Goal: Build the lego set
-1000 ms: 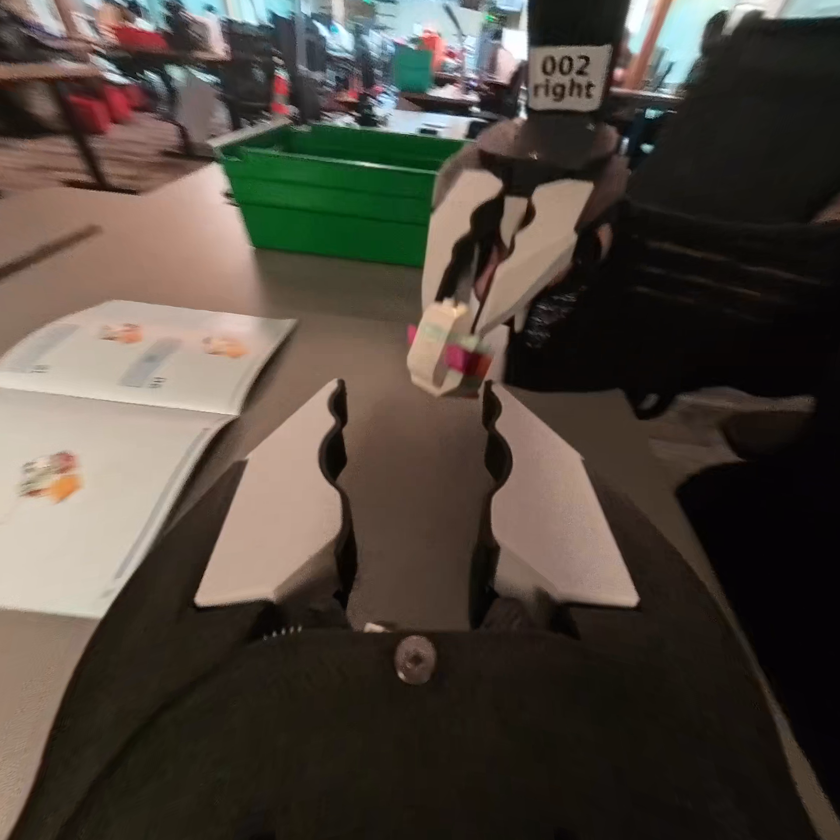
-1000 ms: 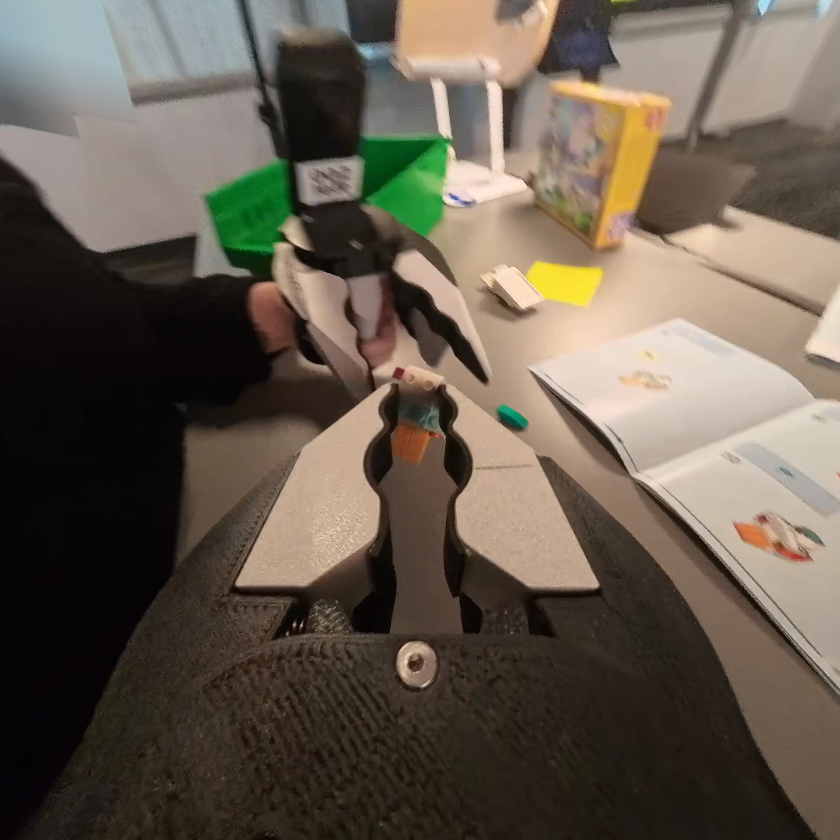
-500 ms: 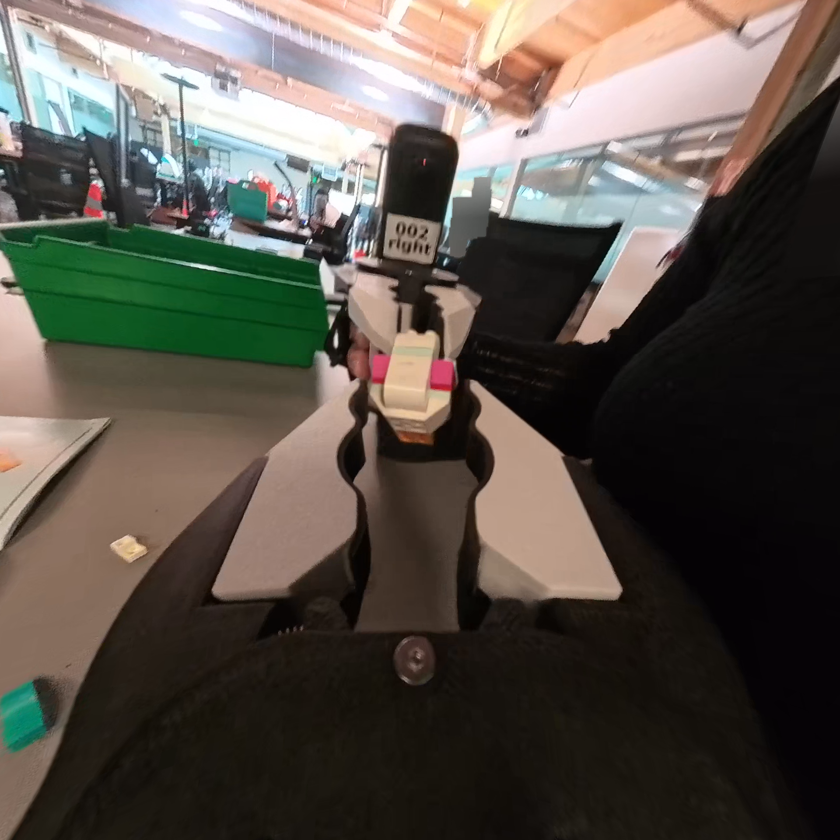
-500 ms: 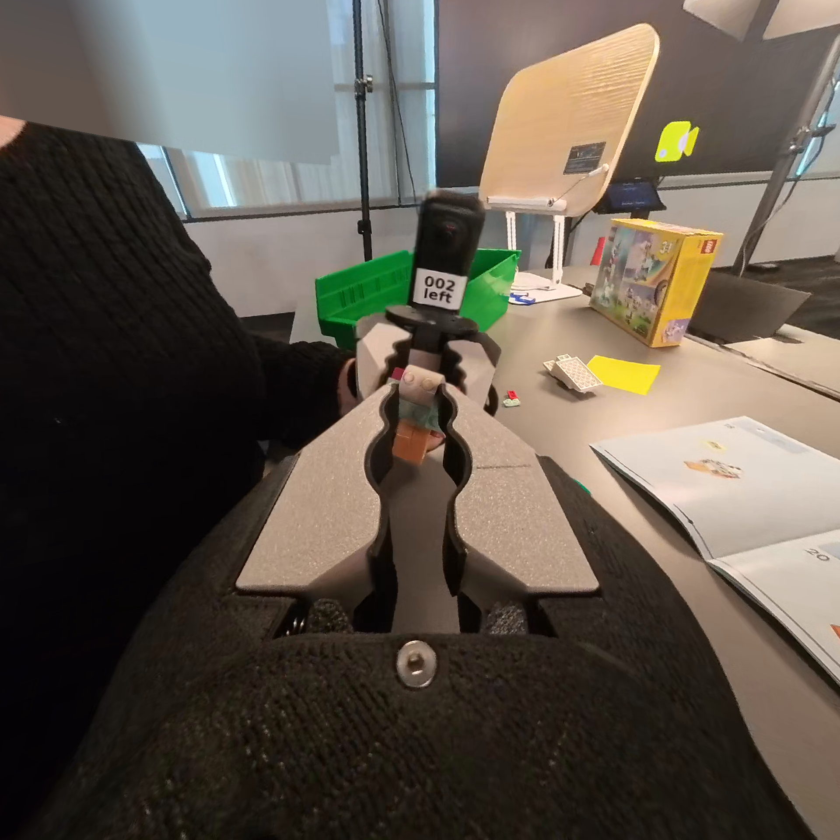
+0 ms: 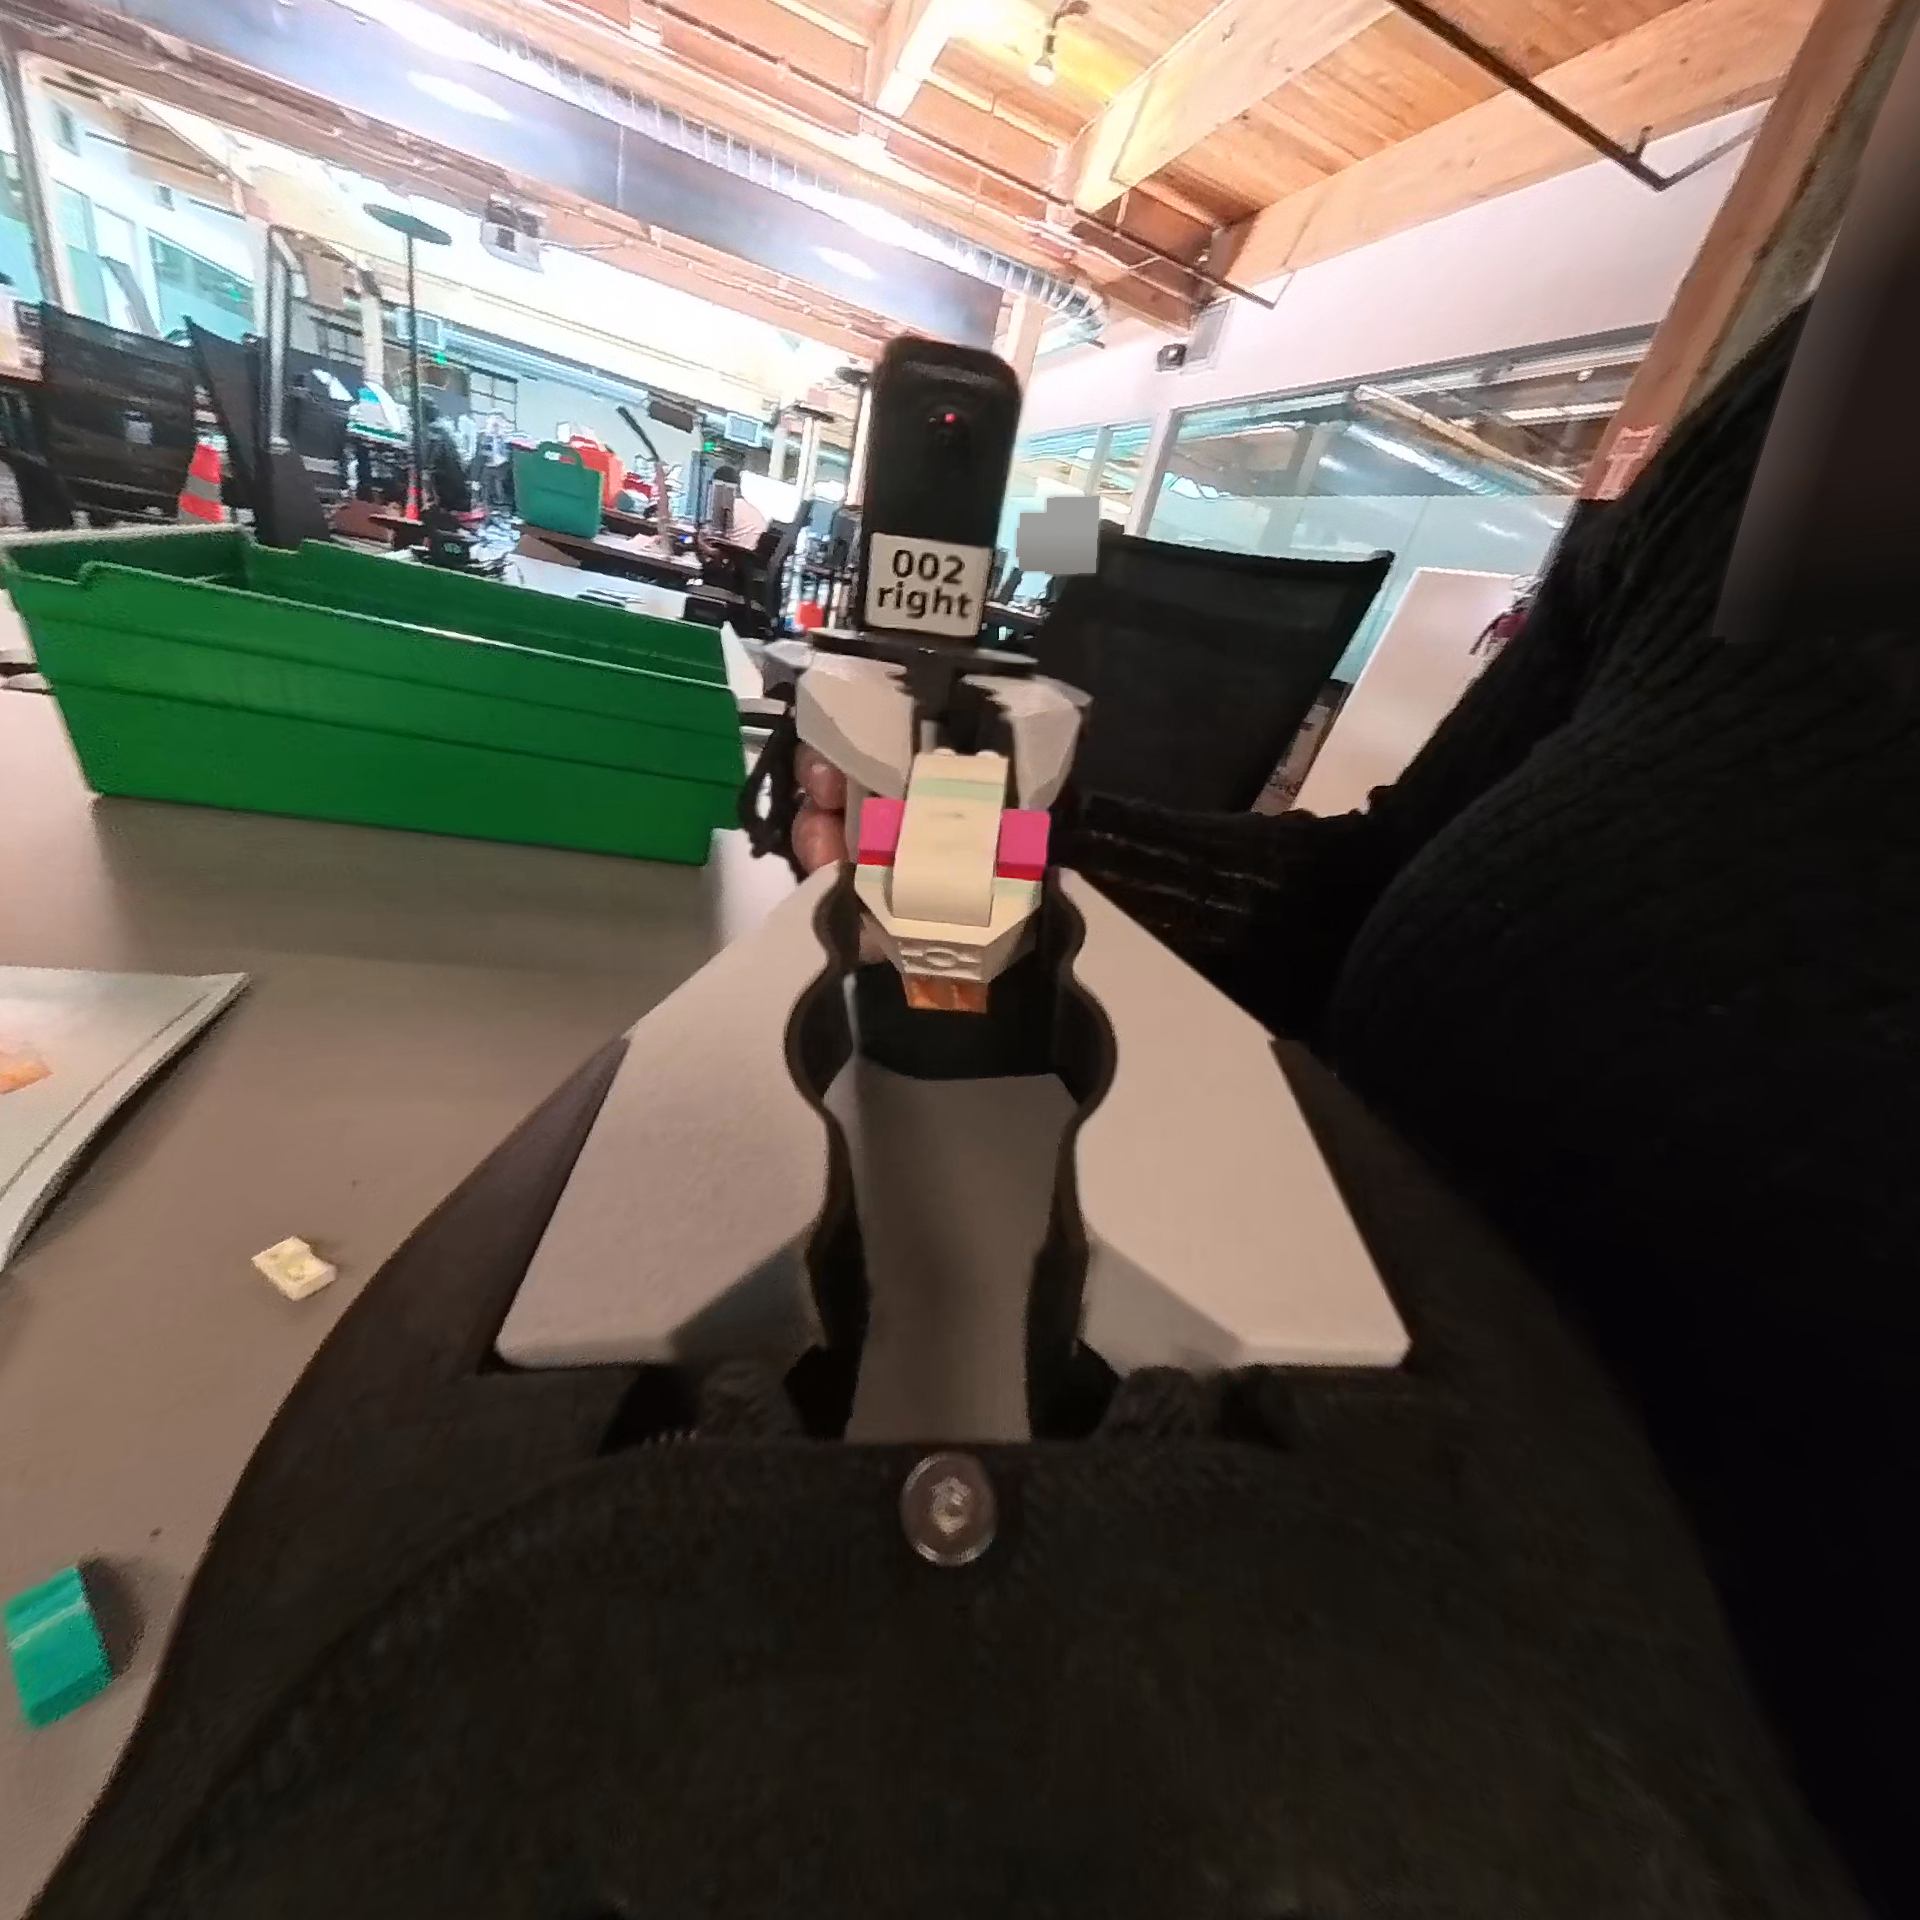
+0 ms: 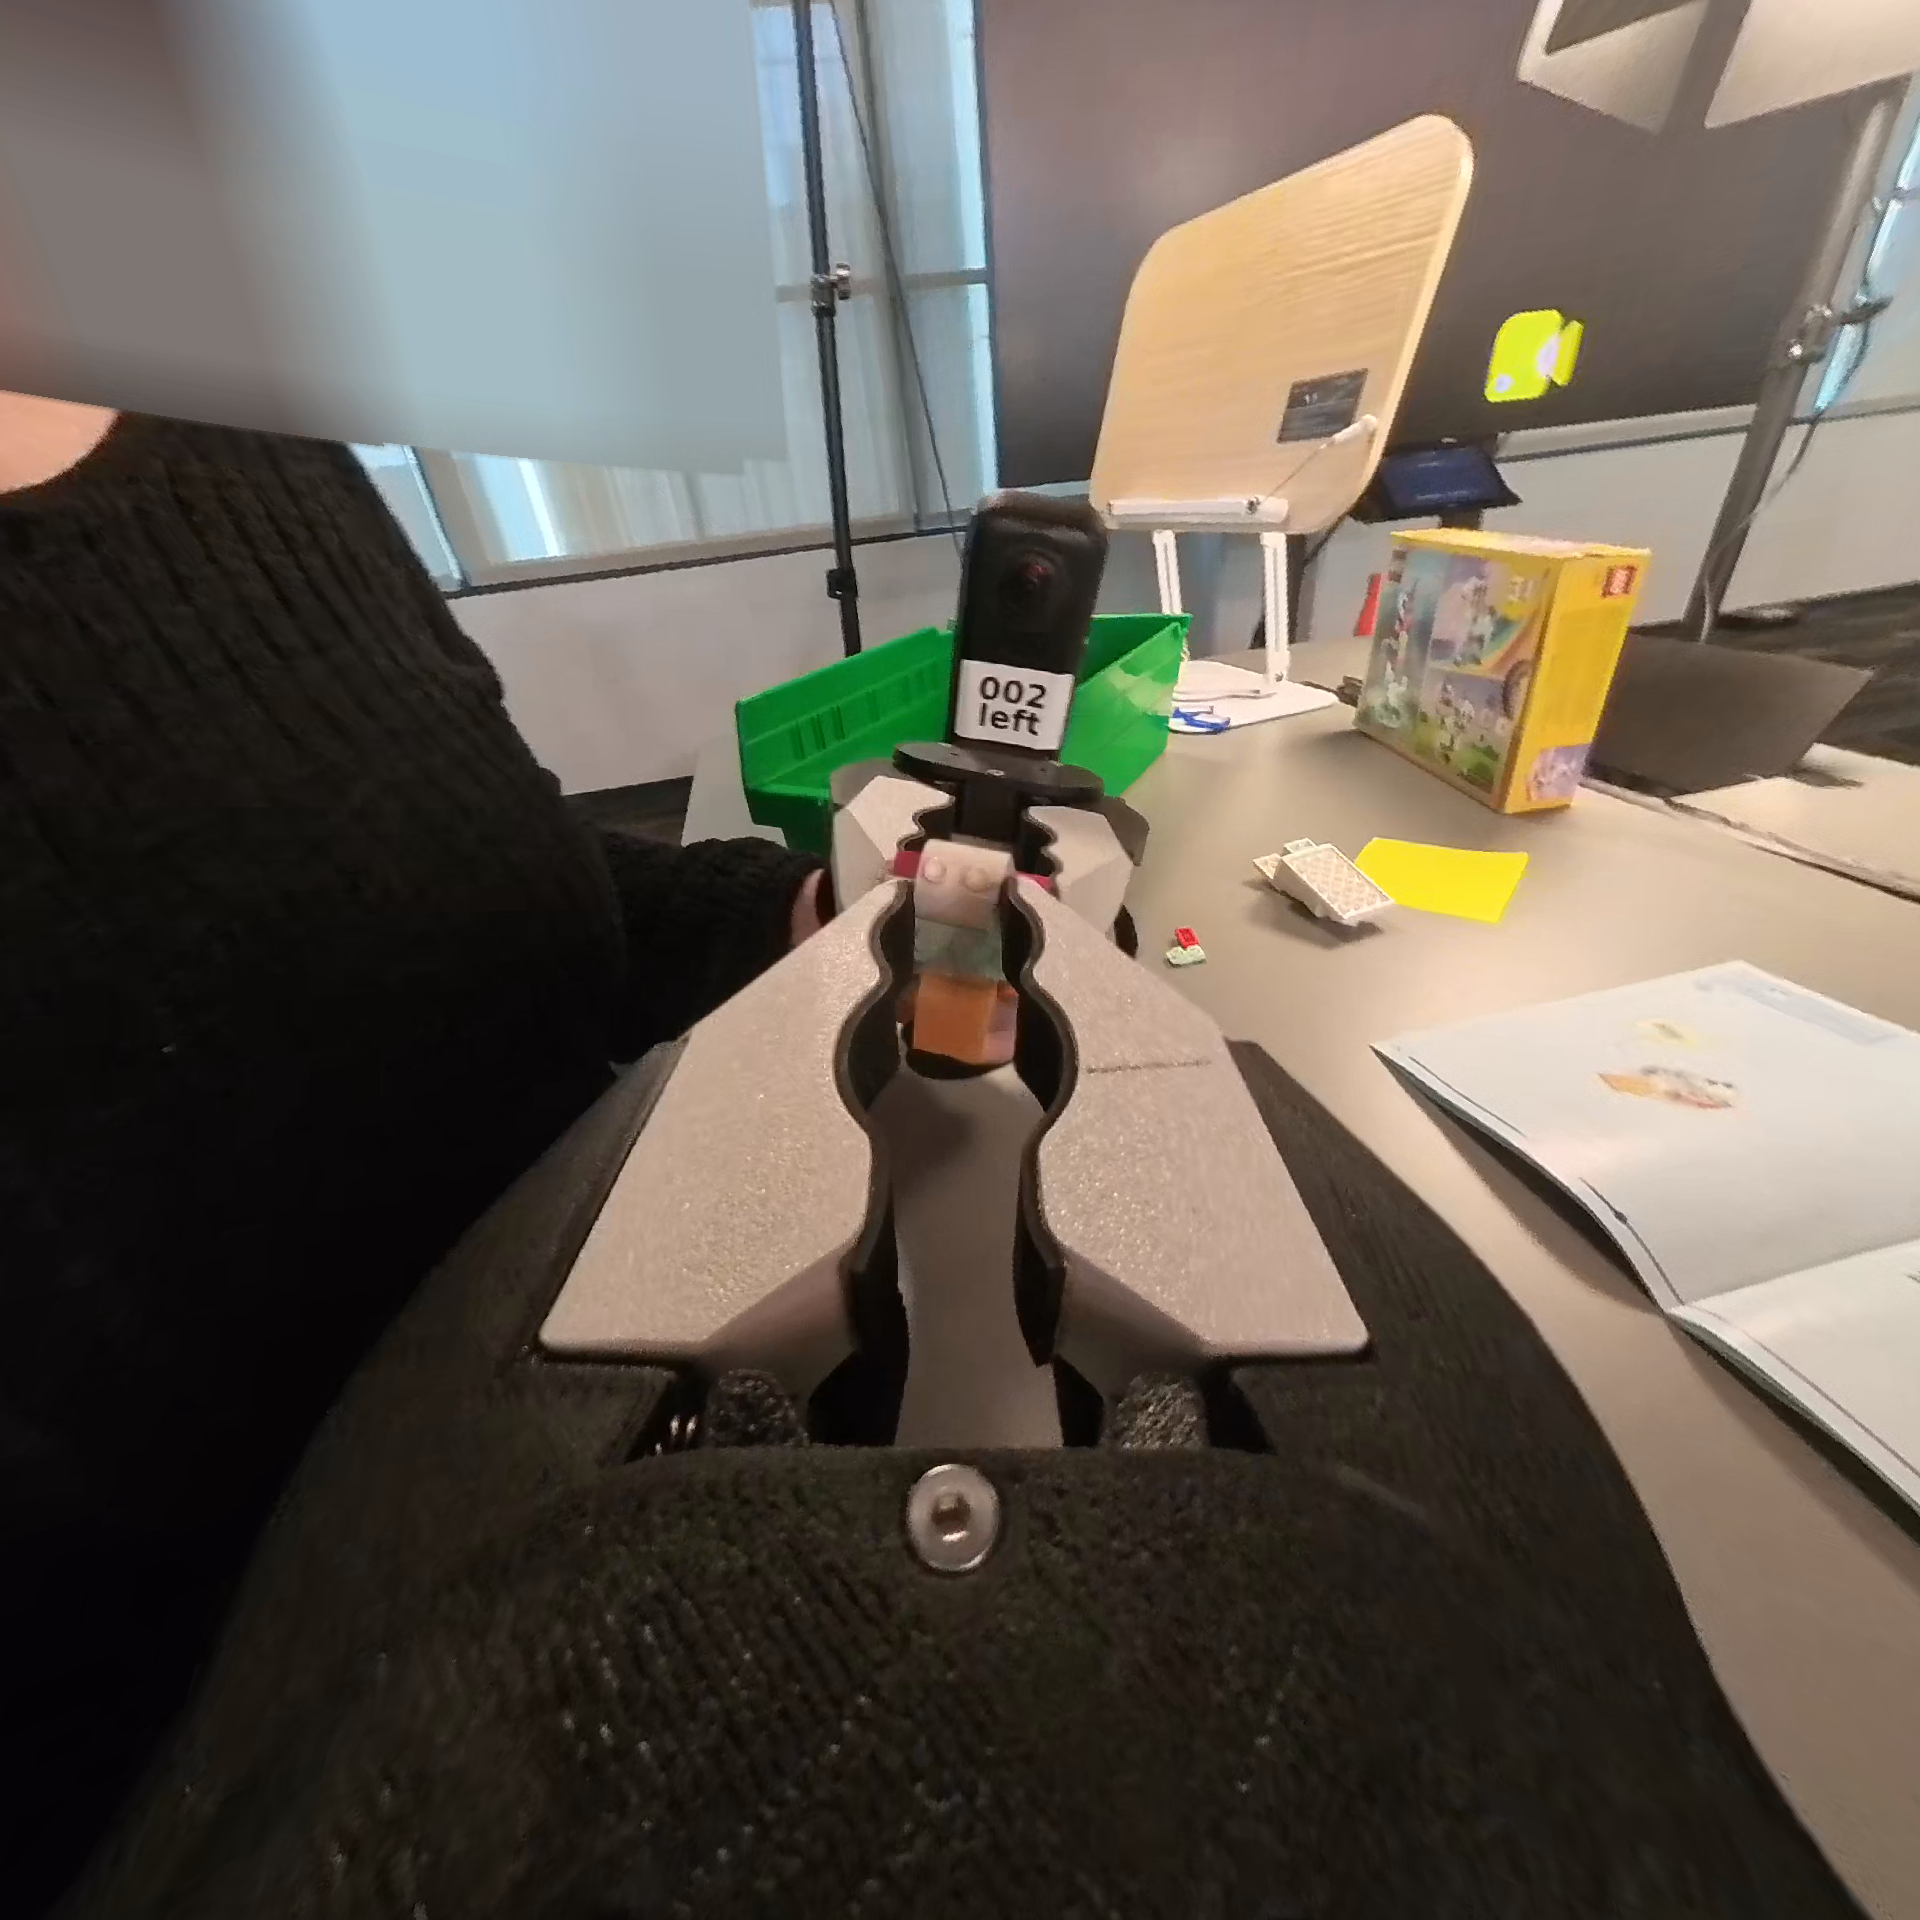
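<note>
**Two grippers meet nose to nose around a small lego build**

The left gripper (image 5: 945, 914) and the right gripper (image 6: 951, 925) are held level above the tabletop (image 5: 416, 997), pointing straight at each other, tips almost meeting. Between them sits the lego build (image 5: 948, 868): a cream curved piece on top, pink bricks jutting to either side, a pale green layer and an orange block at the bottom. In the right wrist view the right gripper's jaws are clamped on the build's sides (image 6: 958, 961). The left gripper's jaws stand a little apart with their tips flanking the build's lower part; whether they press on it I cannot tell. A hand (image 5: 816, 821) in a black knit sleeve holds the right gripper, and the person's dark sweater fills one side of each view.

The tabletop is grey and matte, in an open workshop with wooden ceiling beams, glass partitions and desks farther back.

A green bin (image 5: 384, 707) stands near the far edge of the tabletop. An open instruction booklet (image 6: 1704, 1164) lies toward the right edge in the right wrist view. Beyond it are a yellow lego box (image 6: 1496, 665), a yellow sheet (image 6: 1444, 878), a white studded piece (image 6: 1320, 883) and a tiny red-and-green piece (image 6: 1187, 948). Near the left gripper lie a small cream plate (image 5: 294, 1265) and a teal brick (image 5: 54, 1652).
</note>
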Demonstrator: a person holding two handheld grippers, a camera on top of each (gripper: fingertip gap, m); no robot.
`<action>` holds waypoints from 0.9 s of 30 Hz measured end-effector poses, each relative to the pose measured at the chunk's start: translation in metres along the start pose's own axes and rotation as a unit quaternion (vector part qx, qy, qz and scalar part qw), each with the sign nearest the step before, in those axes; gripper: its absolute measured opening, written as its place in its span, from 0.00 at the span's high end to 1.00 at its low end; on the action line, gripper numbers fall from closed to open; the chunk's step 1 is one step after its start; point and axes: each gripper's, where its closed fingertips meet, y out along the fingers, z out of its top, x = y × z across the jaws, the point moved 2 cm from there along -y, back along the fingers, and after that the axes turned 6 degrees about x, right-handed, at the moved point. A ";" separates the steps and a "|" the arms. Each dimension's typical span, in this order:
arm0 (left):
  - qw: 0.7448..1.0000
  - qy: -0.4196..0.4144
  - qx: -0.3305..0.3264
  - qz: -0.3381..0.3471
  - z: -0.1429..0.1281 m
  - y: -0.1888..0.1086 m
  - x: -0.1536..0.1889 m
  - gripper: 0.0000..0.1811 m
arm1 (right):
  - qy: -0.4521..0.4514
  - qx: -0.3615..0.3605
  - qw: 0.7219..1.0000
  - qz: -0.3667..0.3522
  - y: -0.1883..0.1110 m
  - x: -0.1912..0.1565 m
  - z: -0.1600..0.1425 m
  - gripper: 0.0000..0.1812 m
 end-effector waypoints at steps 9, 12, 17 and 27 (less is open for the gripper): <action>0.998 0.026 -0.034 0.034 -0.007 -0.002 -0.009 0.81 | 0.007 -0.030 0.999 -0.022 -0.002 0.005 -0.005 0.91; 0.998 0.026 -0.042 0.035 -0.010 -0.001 -0.009 0.81 | -0.001 -0.046 0.999 -0.026 -0.001 0.006 -0.007 0.92; 0.997 0.047 -0.063 0.014 -0.014 0.000 -0.001 0.81 | 0.028 -0.078 0.997 0.012 -0.003 -0.003 -0.009 0.92; 0.998 0.027 -0.058 0.014 -0.012 -0.006 -0.005 0.81 | 0.066 -0.085 0.994 0.004 -0.017 0.007 -0.004 0.92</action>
